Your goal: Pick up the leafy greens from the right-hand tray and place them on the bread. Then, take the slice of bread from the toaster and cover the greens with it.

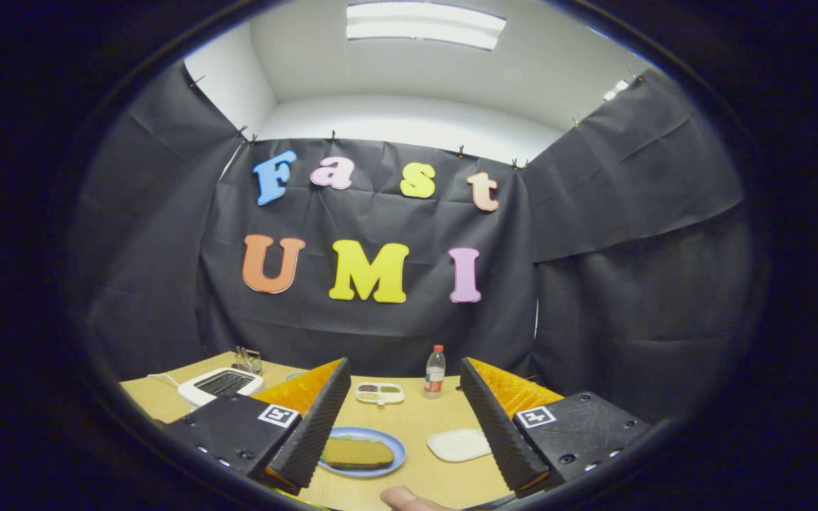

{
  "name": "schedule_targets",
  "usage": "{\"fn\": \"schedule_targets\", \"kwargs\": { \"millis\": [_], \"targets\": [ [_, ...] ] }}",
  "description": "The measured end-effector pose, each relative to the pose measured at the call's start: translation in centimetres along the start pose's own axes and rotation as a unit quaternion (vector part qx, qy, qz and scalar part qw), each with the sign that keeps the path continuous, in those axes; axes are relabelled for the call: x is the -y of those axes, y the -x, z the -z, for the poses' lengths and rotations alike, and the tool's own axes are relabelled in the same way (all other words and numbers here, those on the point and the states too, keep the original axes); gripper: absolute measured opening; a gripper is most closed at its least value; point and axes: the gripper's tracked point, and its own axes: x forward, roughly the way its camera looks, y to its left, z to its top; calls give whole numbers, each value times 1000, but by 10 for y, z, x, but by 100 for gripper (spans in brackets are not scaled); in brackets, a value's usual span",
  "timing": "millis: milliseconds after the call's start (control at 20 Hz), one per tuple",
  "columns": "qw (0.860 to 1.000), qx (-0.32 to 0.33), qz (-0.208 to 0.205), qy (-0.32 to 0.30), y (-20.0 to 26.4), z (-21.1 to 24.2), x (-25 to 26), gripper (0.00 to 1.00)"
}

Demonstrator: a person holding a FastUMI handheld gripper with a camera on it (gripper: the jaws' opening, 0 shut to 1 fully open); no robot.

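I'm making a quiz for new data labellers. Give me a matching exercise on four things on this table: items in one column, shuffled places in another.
Items:
1. bread
2. bottle
3. toaster
4. white tray

Places:
A. beyond the left finger
B. far side of the table, between the open fingers
C. on the blue plate
D. beside the right finger

Pairs: 1-C, 2-B, 3-A, 4-D

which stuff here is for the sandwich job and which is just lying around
For the job:
bread on the blue plate
toaster
white tray
gripper, open, above the table

Lying about:
bottle
divided dish
small rack behind the toaster
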Motion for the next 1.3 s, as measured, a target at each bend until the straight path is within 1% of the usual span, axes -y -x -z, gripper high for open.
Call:
{"fn": "schedule_targets", "kwargs": {
  "millis": [150, 500, 700, 950, 1300],
  "targets": [
    [1000, 6, 1, 0, 8, -10, 2, 95],
    [1000, -1, -2, 15, 14, -9, 1, 95],
    [1000, 5, -5, 5, 17, -10, 0, 95],
    [1000, -13, -21, 0, 17, 2, -8, 95],
    [1000, -22, -22, 1, 17, 6, -8, 95]
  ]
}}
